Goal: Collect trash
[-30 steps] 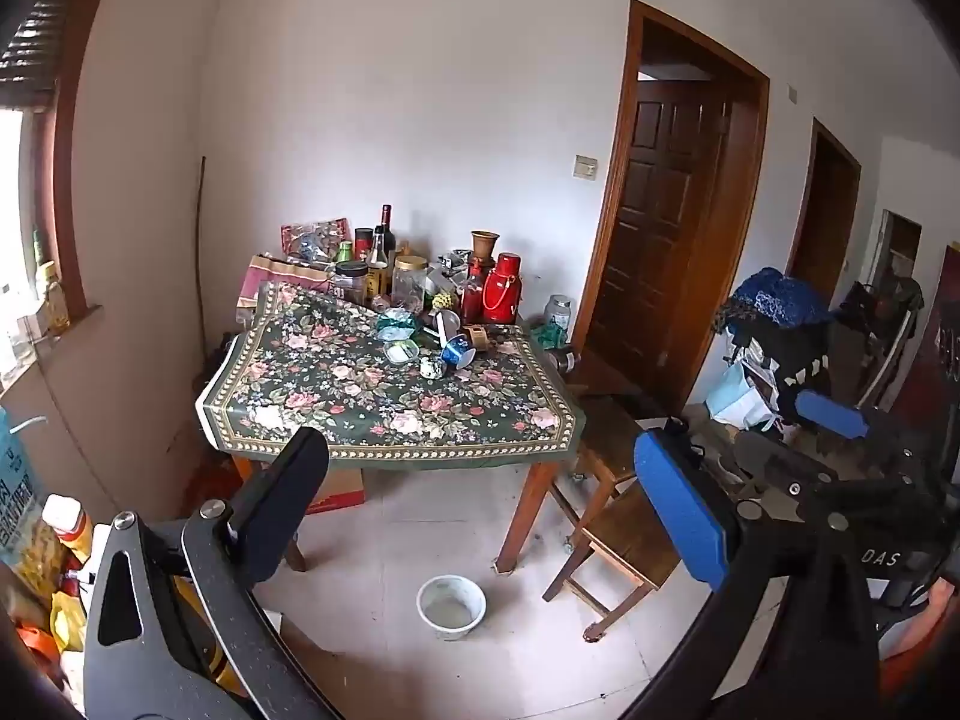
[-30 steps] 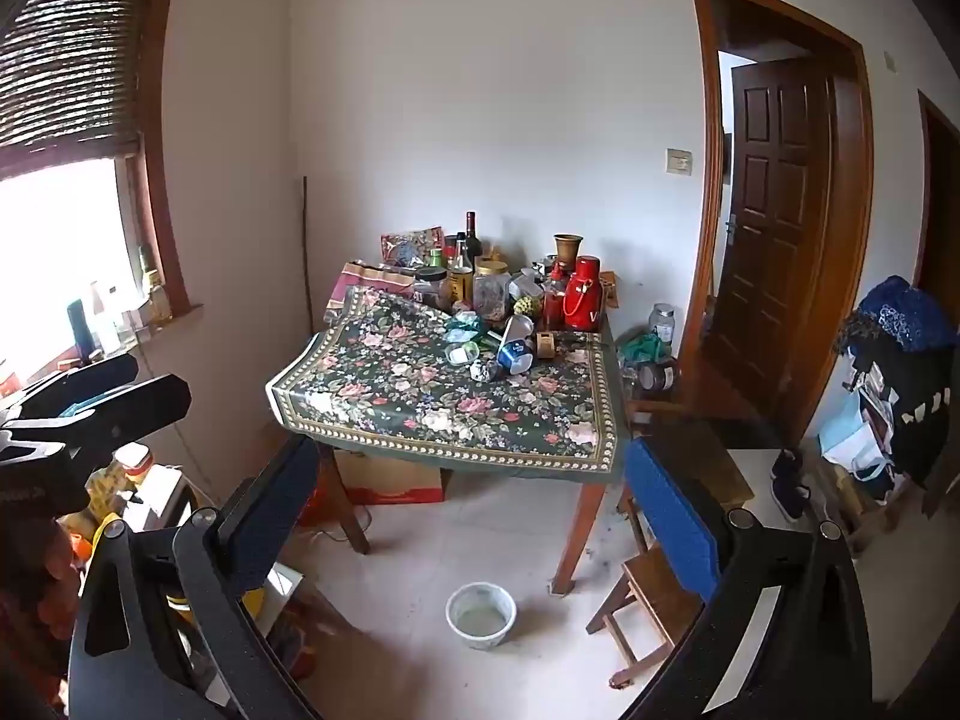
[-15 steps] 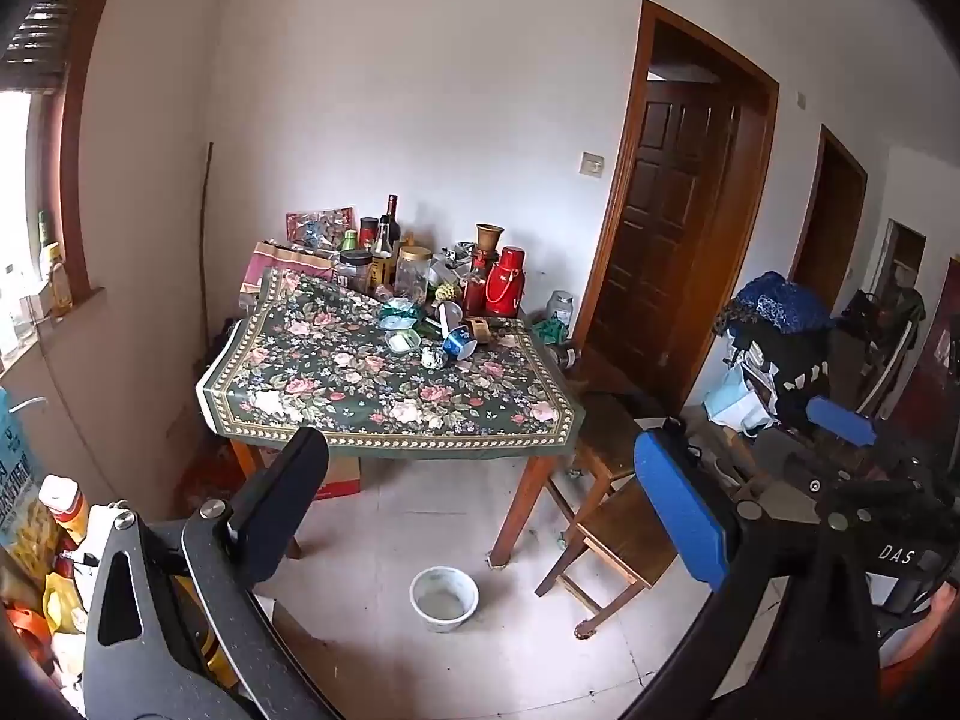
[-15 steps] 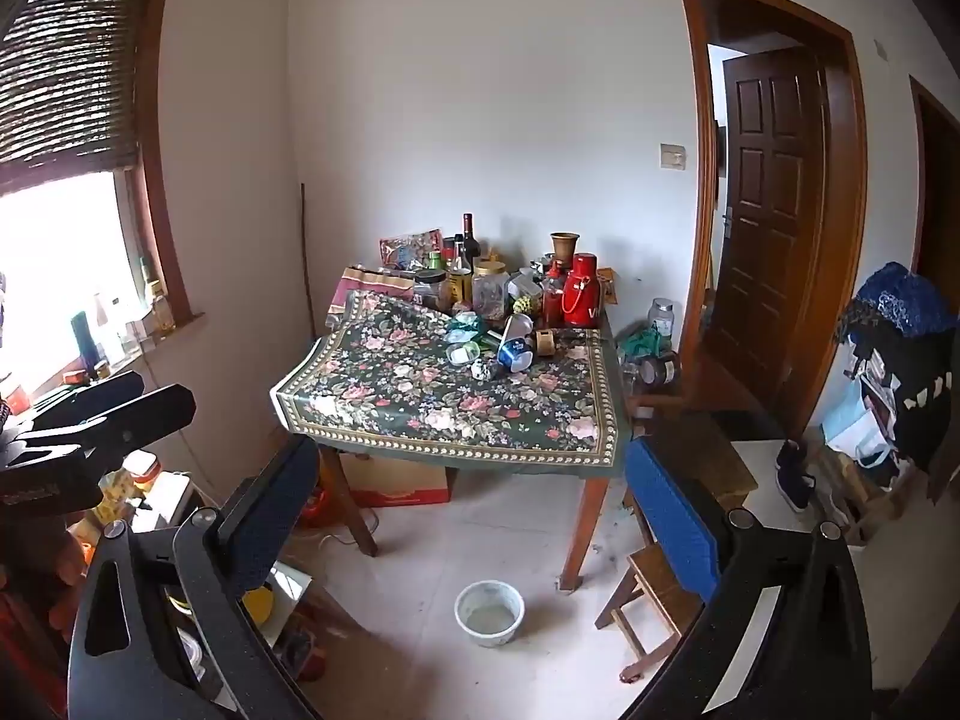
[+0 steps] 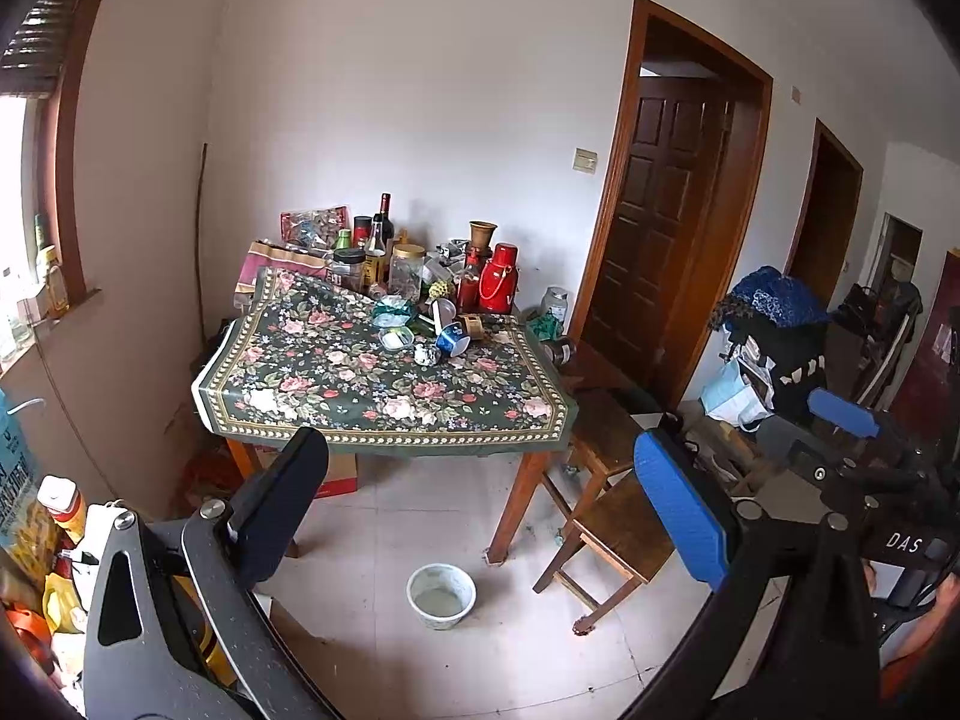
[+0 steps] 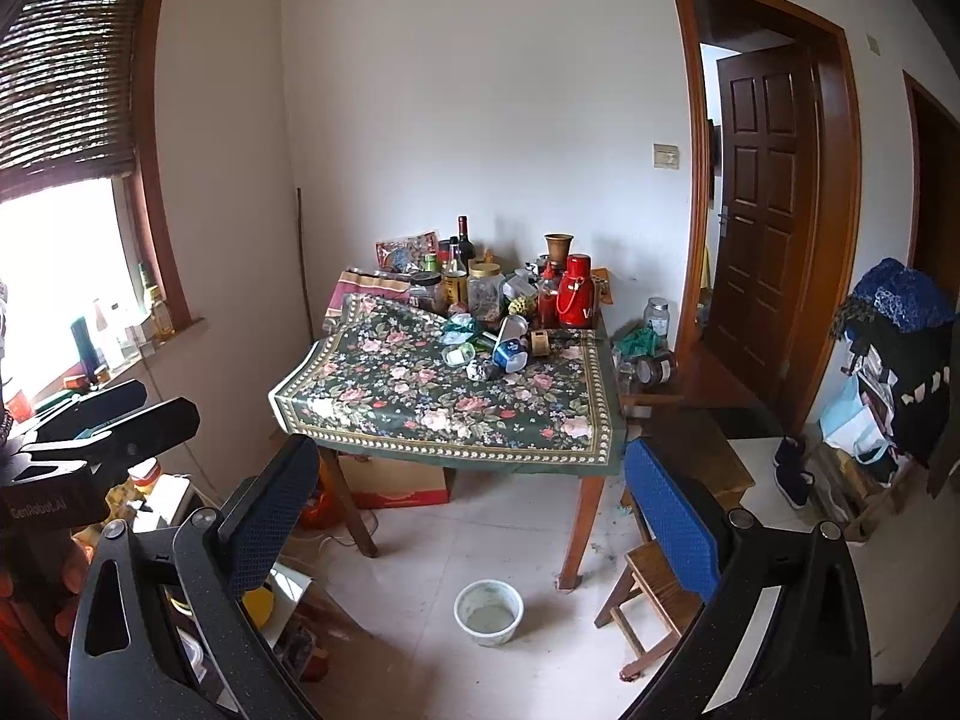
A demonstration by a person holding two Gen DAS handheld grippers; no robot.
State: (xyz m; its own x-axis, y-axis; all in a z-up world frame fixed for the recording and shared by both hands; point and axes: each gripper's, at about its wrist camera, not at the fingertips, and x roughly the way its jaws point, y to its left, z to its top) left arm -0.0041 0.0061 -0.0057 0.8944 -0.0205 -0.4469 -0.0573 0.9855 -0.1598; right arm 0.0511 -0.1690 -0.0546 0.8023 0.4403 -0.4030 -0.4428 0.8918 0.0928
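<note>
Closer now to the table (image 5: 384, 396), both gripper jaws gape empty; only the right view shows the window (image 6: 54, 276).

One table (image 5: 336, 384), one floor bowl (image 5: 441, 595), two claws (image 5: 480, 507).

"DAS" and "GenRobot.AI" on tongs (image 5: 900, 540)

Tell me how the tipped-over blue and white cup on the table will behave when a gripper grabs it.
The blue and white cup lies on its side on the floral tablecloth, so a nudge would probably roll it. It looks like a thin disposable tub, likely light and easily crushed. Crumpled wrappers close by may shift too.
</note>
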